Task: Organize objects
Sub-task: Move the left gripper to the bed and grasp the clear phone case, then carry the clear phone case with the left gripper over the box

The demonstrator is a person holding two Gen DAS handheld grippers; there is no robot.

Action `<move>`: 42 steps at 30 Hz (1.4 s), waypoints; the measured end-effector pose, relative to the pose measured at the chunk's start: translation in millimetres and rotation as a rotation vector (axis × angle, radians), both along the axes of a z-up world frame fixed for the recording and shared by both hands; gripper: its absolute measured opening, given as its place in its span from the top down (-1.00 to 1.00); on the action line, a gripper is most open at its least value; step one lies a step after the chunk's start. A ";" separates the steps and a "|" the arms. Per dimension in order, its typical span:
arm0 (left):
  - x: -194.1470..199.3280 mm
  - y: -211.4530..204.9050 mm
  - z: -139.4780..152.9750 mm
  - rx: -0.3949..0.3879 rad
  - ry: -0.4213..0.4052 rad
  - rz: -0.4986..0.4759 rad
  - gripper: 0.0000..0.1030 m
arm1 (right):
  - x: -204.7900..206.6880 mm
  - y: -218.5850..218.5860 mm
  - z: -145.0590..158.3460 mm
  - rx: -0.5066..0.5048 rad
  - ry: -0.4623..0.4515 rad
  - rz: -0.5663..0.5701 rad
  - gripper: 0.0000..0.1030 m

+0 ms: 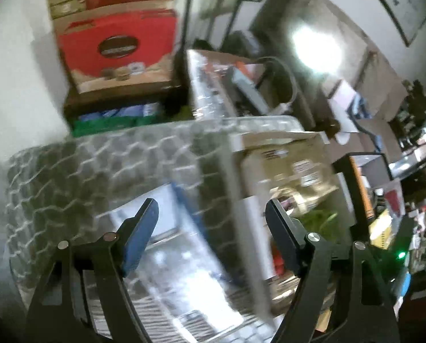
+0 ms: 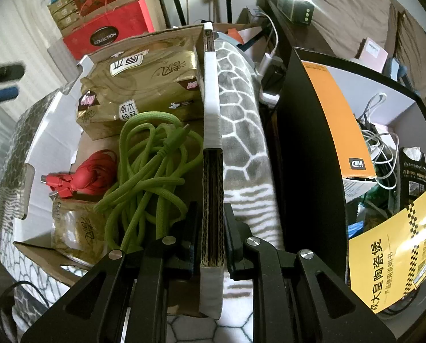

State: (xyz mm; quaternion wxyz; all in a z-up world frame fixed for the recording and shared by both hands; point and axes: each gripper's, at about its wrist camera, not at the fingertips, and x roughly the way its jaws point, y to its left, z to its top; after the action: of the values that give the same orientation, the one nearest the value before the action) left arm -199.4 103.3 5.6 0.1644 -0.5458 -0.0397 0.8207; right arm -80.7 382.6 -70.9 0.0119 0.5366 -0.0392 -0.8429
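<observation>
My right gripper (image 2: 211, 208) is shut on the right-hand wall (image 2: 212, 91) of an open cardboard box, one finger inside and one outside. In the box lie a tangled green cable (image 2: 153, 154), a red cable (image 2: 90, 171), gold tissue packs (image 2: 144, 85) and a smaller gold pack (image 2: 75, 228). My left gripper (image 1: 211, 204) is open with nothing between its blue pads; its view is blurred, over a grey honeycomb blanket (image 1: 84, 165) at the box's (image 1: 284, 165) left side. The right wrist view catches the left gripper (image 2: 1, 84) at the far left edge.
The blanket (image 2: 238, 120) also lies right of the held wall. Beyond it stands a black and orange box (image 2: 335, 114) with white cables and a yellow leaflet (image 2: 393, 257). Red cartons (image 2: 110, 34) are stacked at the back left by the wall.
</observation>
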 end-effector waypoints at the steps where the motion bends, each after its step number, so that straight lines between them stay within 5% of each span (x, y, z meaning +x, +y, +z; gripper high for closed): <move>1: 0.1 -9.1 -3.1 -0.002 -0.009 0.010 -0.45 | 0.4 0.1 -0.1 0.003 0.000 0.001 0.68; 7: 8.7 -52.2 -33.4 -0.020 -0.057 0.064 -0.45 | -0.1 0.4 -0.5 0.006 -0.002 0.001 0.68; 16: 46.8 -62.4 -76.2 -0.004 -0.125 0.013 -0.43 | 1.2 0.5 -0.4 0.009 -0.003 0.001 0.68; 22: 61.1 -55.1 -83.8 0.002 -0.135 -0.011 -0.09 | 1.9 0.8 -0.9 0.009 -0.003 0.001 0.68; 31: 65.3 -53.1 -89.2 -0.019 -0.116 0.000 0.83 | 4.3 2.2 -2.7 0.005 -0.002 -0.001 0.68; 42: 54.3 -76.9 -57.8 -0.067 -0.013 0.042 0.92 | 4.8 2.5 -2.8 0.006 -0.002 -0.003 0.68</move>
State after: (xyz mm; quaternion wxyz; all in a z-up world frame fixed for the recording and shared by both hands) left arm -145.1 26.4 -52.2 0.1284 -0.5552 -0.0248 0.8214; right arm -75.8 385.1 -73.7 0.0092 0.5373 -0.0374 -0.8425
